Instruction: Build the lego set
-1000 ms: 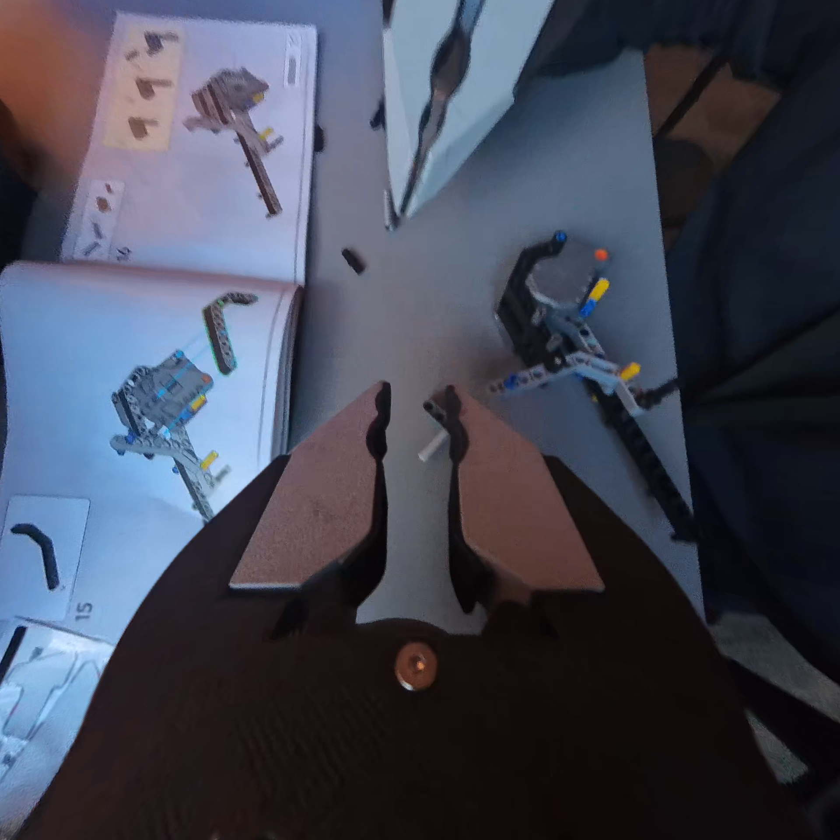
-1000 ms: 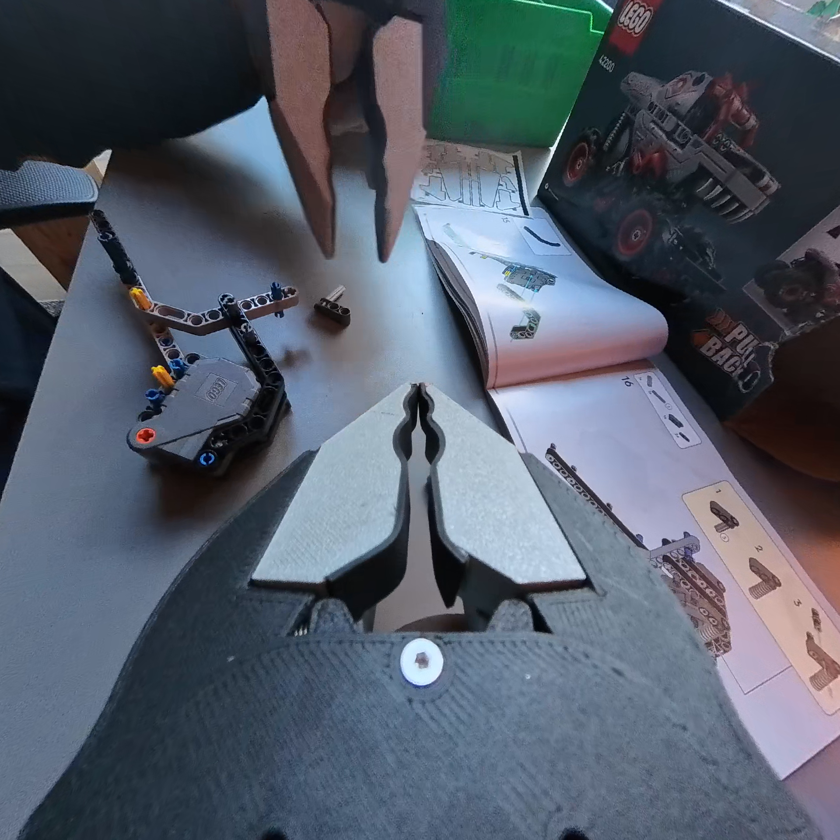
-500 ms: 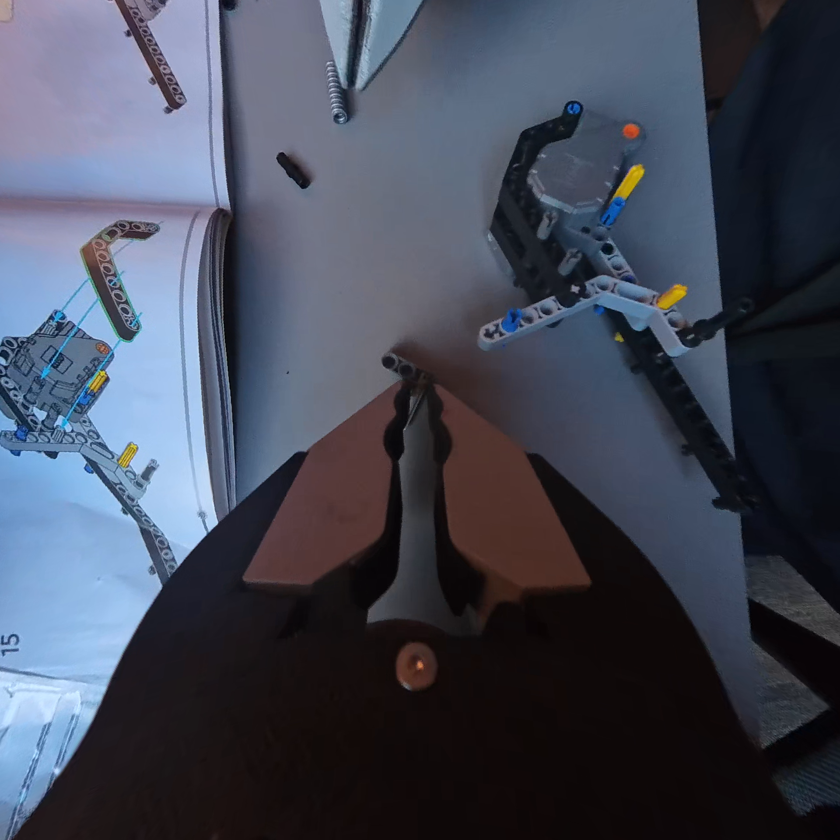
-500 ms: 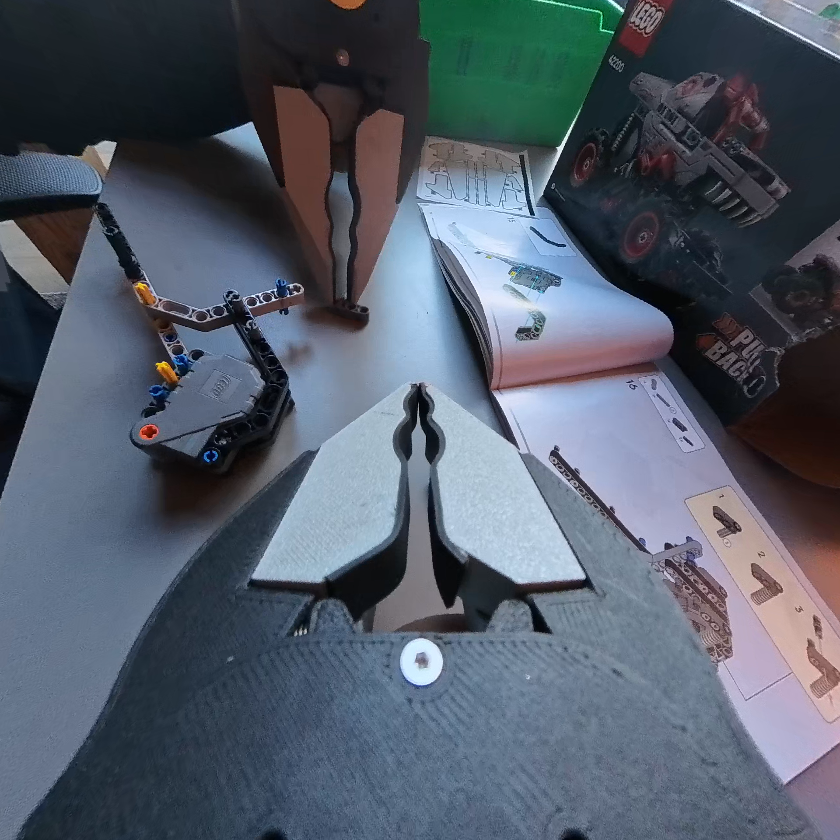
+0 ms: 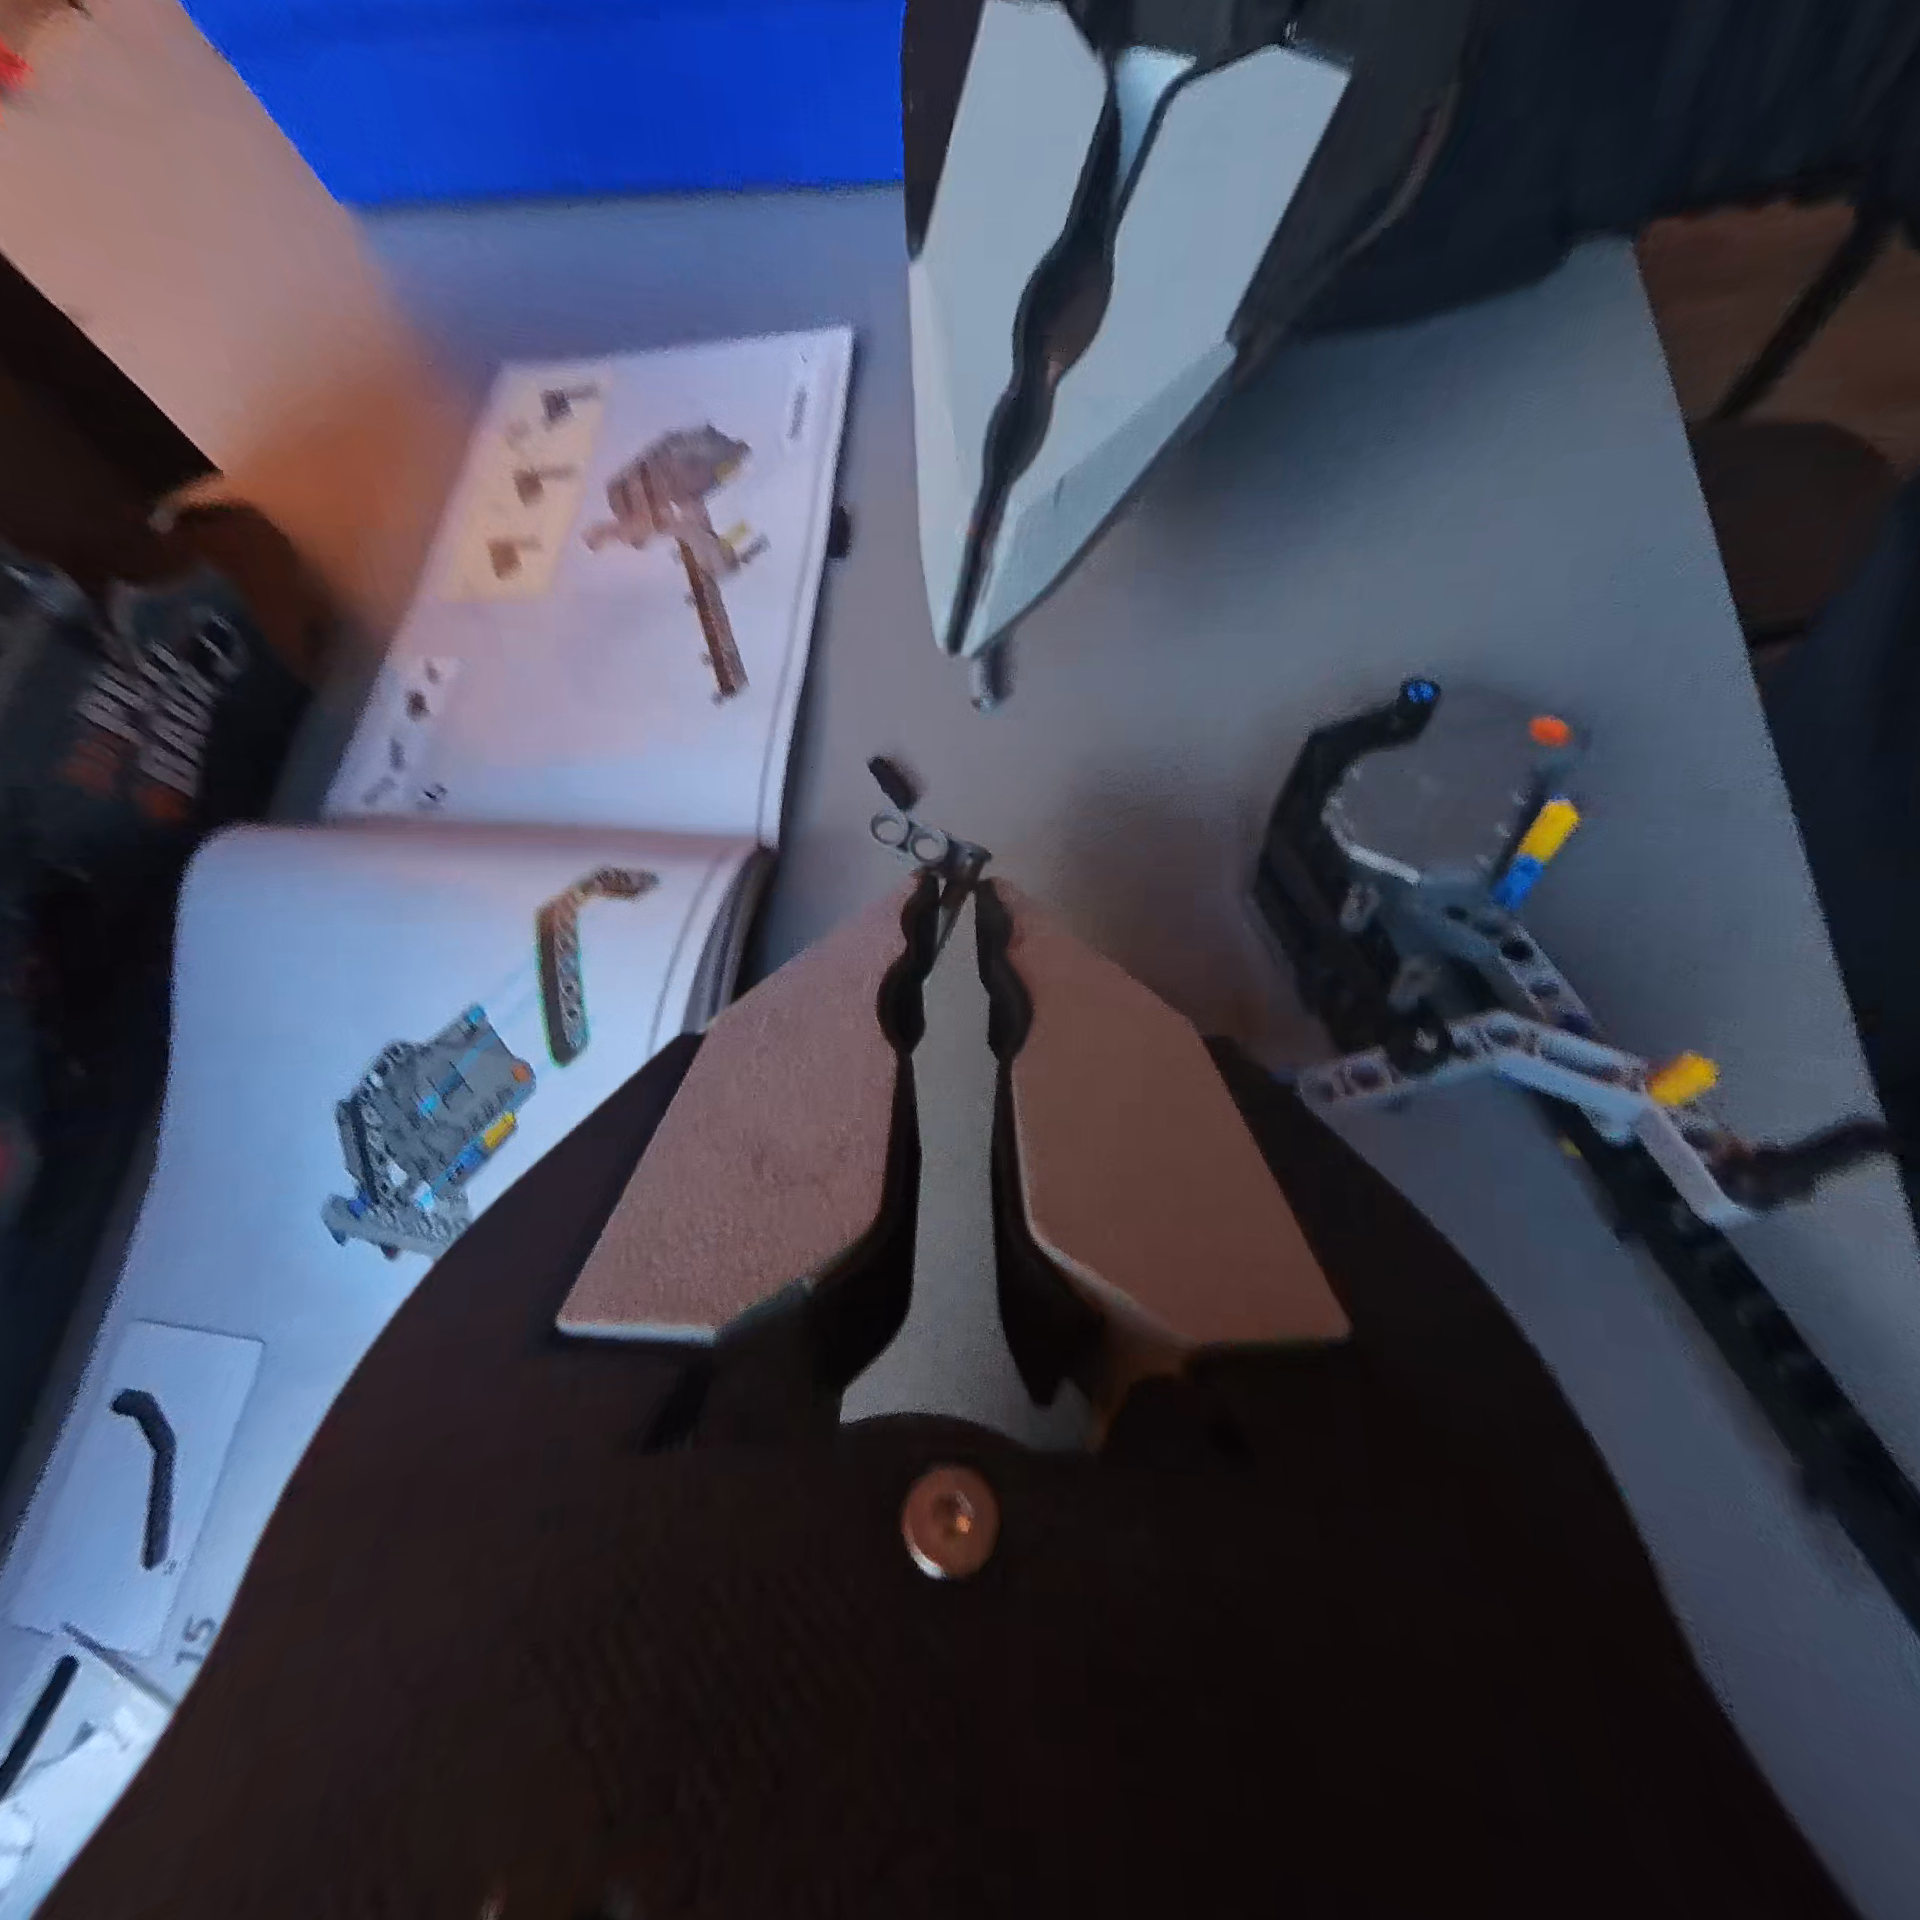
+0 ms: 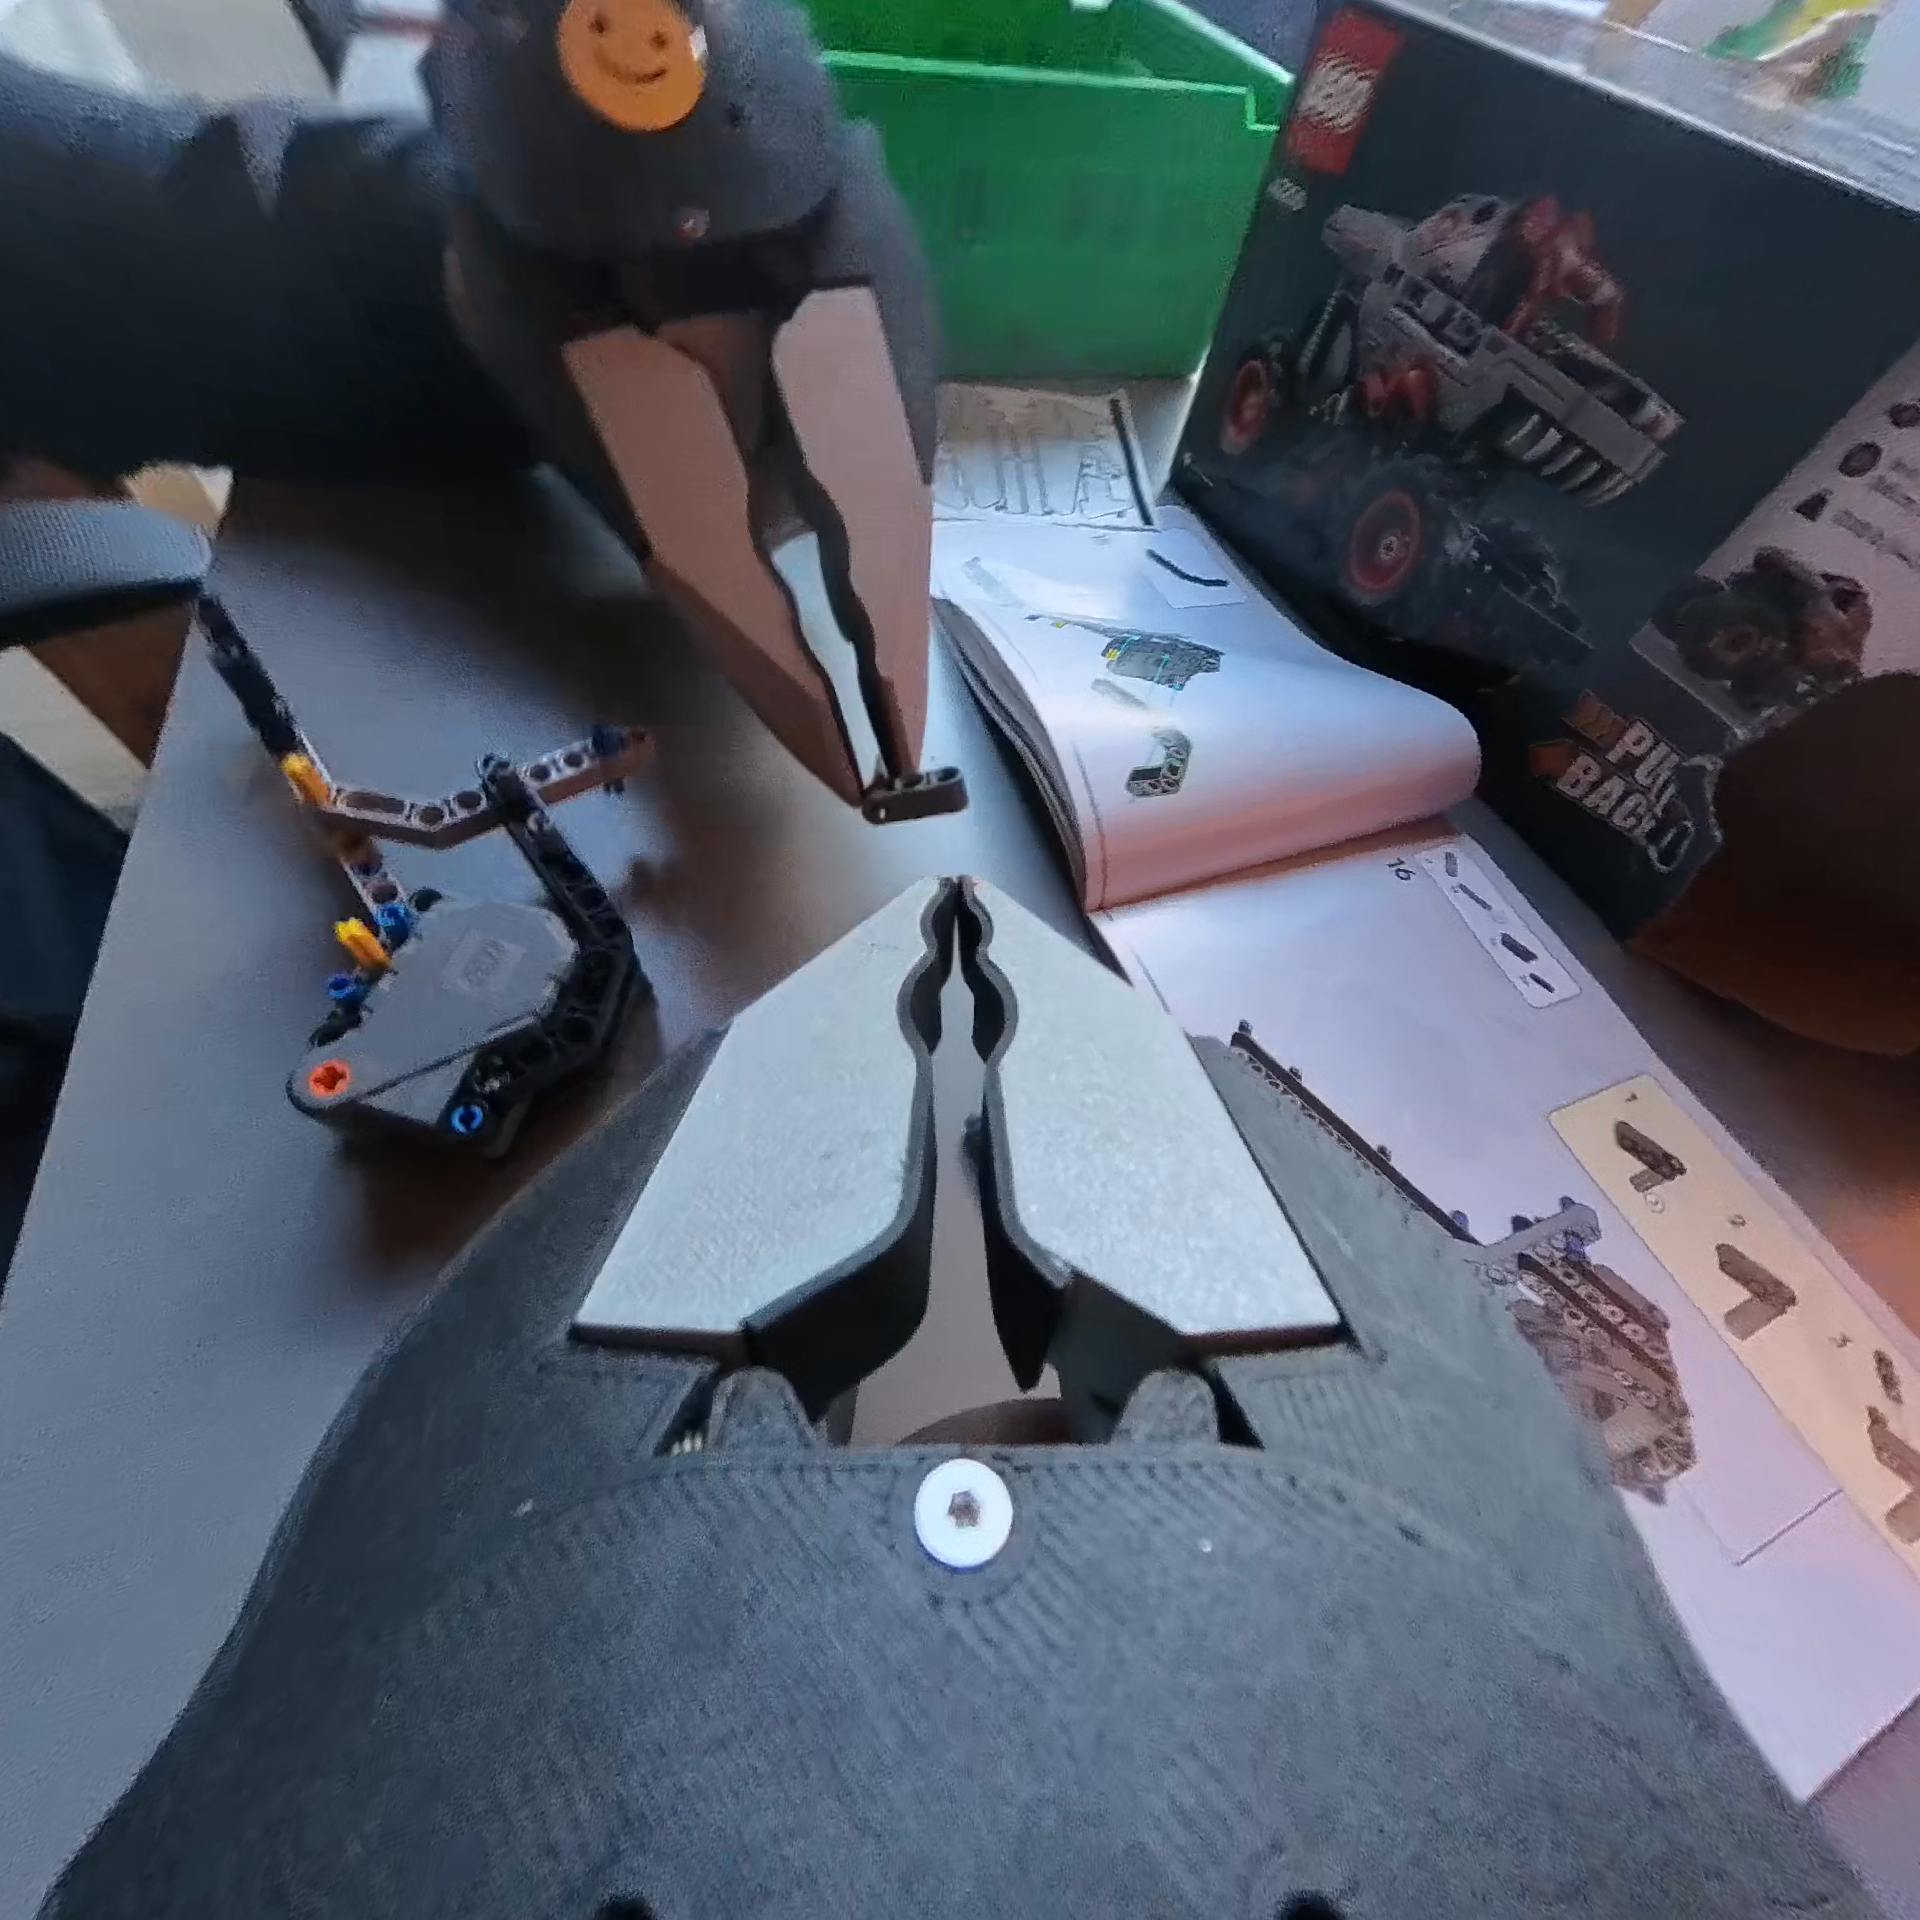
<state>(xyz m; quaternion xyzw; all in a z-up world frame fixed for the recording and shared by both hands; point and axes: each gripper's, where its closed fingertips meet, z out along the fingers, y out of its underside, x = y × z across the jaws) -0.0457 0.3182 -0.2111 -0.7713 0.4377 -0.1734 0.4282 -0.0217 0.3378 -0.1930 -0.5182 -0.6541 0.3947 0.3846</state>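
My left gripper (image 5: 951,894), with brown pads, is shut on a small dark connector piece with a pale axle (image 5: 925,844) and holds it above the table. It also shows in the right wrist view (image 6: 883,774), with the connector piece (image 6: 920,792) at its tips. The partly built model (image 5: 1455,935), a grey housing with black beams and yellow, blue and orange pins, lies to its right; in the right wrist view the model (image 6: 457,966) lies at the left. My right gripper (image 6: 956,894), with grey pads, is shut and empty, and it shows at the top of the left wrist view (image 5: 971,644).
The open instruction booklet (image 5: 343,1039) lies on the left, and in the right wrist view (image 6: 1351,987) on the right. The set's box (image 6: 1558,416) and a green bin (image 6: 1039,208) stand behind. A small black pin (image 5: 889,774) and a spring (image 5: 987,681) lie on the grey table (image 5: 1195,644). Across from one pair of fingers to the other is roughly 4 centimeters. The small black pin (image 5: 889,774) is about equally far from each gripper, around 6 centimeters.
My left gripper came down over the small connector piece, shut on it and has lifted it off the table. The right gripper has stayed shut and nearly still.
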